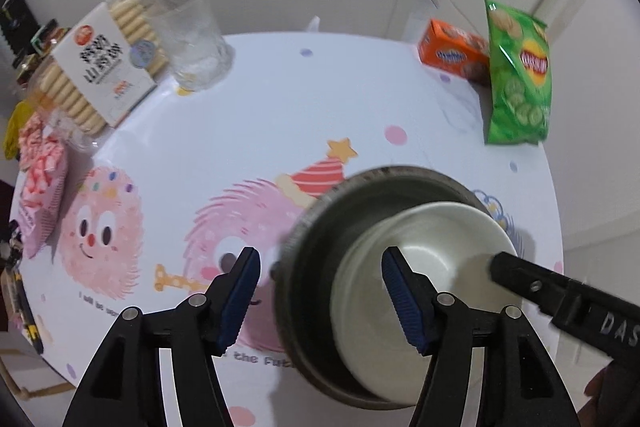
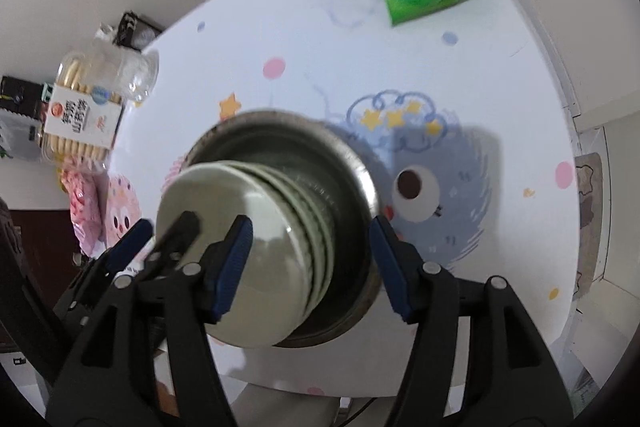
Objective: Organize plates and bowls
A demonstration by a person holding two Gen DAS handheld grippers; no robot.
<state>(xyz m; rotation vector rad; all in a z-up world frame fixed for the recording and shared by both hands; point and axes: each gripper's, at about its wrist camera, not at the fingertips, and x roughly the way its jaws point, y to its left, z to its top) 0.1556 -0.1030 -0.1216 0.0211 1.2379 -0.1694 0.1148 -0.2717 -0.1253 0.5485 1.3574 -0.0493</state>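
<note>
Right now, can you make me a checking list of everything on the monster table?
Surface: round table with a white cartoon-monster cloth.
Job's things: stack of pale green bowls nested inside a metal basin.
Clutter: green chip bag, orange cracker box, biscuit tray, clear glass, pink snack bag.
Grippers: left hand-held gripper open, straddling the rims of basin and bowls, pads clear of them; right hand-held gripper open over the stack, pressing on nothing.
Cables: nothing seen.
Surroundings: white walls, dark items beyond the table's left edge, too blurred to name.
</note>
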